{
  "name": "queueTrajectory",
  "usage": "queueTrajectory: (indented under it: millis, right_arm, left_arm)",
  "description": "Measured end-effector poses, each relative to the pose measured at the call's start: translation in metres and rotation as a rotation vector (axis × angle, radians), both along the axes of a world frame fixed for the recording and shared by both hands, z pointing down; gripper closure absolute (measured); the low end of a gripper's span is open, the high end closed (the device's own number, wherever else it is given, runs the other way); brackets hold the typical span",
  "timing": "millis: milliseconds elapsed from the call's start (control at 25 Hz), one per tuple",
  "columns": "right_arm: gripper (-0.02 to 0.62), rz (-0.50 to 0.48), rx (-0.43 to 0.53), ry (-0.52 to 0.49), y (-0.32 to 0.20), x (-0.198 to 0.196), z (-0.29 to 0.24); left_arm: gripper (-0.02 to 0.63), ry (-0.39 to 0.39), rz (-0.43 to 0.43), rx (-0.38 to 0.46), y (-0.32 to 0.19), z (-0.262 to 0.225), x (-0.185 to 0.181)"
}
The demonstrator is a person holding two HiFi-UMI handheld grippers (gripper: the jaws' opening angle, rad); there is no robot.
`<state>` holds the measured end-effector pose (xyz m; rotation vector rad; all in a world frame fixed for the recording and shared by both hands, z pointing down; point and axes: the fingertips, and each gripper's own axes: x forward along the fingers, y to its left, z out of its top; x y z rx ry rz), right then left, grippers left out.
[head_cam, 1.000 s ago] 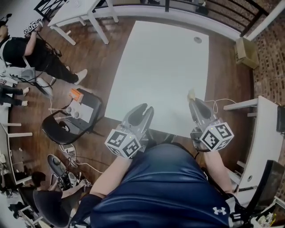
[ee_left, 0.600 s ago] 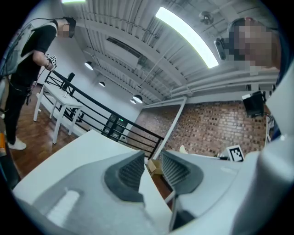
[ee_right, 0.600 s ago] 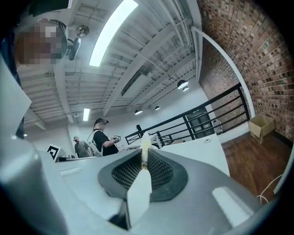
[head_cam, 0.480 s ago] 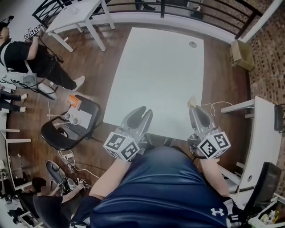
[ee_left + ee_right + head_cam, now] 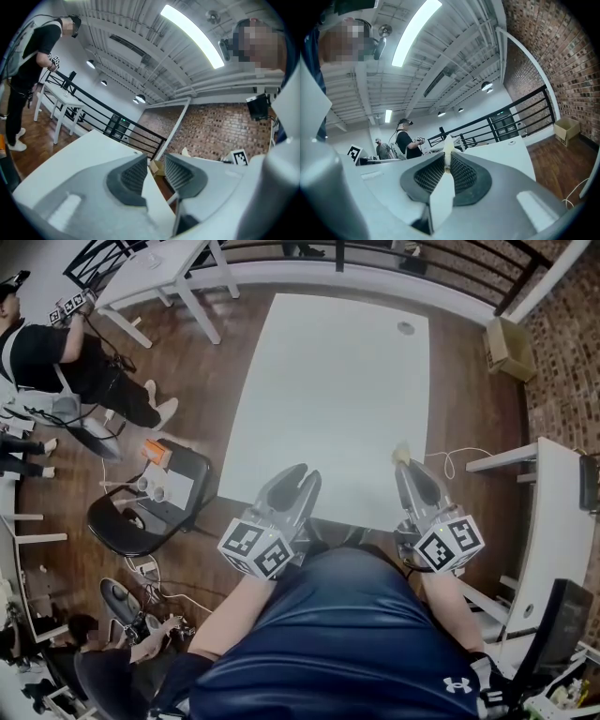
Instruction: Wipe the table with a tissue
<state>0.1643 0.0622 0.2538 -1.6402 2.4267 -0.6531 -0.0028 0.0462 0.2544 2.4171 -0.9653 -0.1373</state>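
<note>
In the head view, you are holding the grey left gripper and grey right gripper above the white rectangular table at its near edge, likely readying a wipe. In the left gripper view, its jaws are standing apart, empty. In the right gripper view, its jaws are pinching the small pale tissue, tip pointing across the table.

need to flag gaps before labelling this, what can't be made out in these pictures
1. Tissue: right gripper view, all but a tip hidden between the right gripper's shut fingers.
2. Tissue touching the table or not: head view looks from above, cannot tell.
3. Table's near edge: head view, partly behind the left gripper and the right one.
4. Small items on the black chair: head view, too small.
</note>
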Motion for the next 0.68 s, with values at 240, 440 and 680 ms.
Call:
queueTrajectory:
  millis: [240,440,680]
  right_arm:
    - [0.551,0.001,-0.012,-0.003,-0.0005,0.0011,0.0027]
    - [0.551,0.0,-0.013,0.005,-0.0013,0.0,0.0029]
    - [0.551,0.004,-0.014,0.007,0.0014,0.0022,0.004]
  left_arm:
    - [0.491,-0.006,0.008,-0.006,0.0005,0.0024,0.0023]
    - [0.49,-0.005,0.01,-0.009,-0.0007,0.0039,0.0011]
    - [0.491,-0.006,0.012,-0.007,0.0015,0.0053,0.0031]
